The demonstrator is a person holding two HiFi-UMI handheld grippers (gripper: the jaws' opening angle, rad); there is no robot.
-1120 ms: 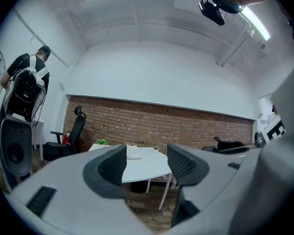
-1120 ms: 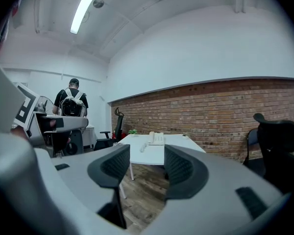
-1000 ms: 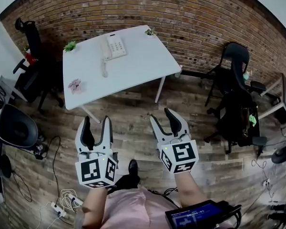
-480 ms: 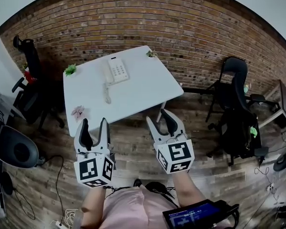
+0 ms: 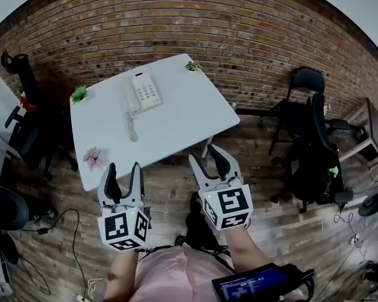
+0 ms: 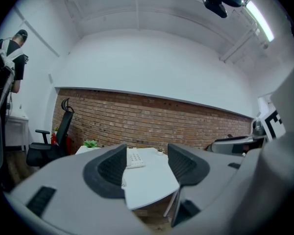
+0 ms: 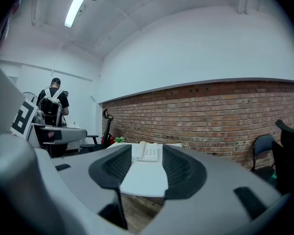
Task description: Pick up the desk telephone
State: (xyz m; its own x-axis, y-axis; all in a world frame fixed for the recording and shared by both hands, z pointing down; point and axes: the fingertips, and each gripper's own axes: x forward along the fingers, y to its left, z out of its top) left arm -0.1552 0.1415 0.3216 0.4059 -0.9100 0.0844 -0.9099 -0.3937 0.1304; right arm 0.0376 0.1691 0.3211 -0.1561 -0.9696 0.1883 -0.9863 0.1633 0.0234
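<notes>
Phone (image 5: 145, 93) on table (image 5: 176, 115), far side; plant (image 5: 79, 94) to phone's L.

I can read no words, brands or numbers anywhere from here. The cubes (image 5: 125, 225) on my left gripper (image 5: 123, 168) and right gripper (image 5: 205, 156) carry only black-and-white square marker patterns, not lettering, and the keys of the desk telephone (image 5: 143, 94) are too small for me to make out any digits. The blue screen (image 5: 255, 285) at the lower edge of the head view shows a few pale marks, but they are too blurred to read.
</notes>
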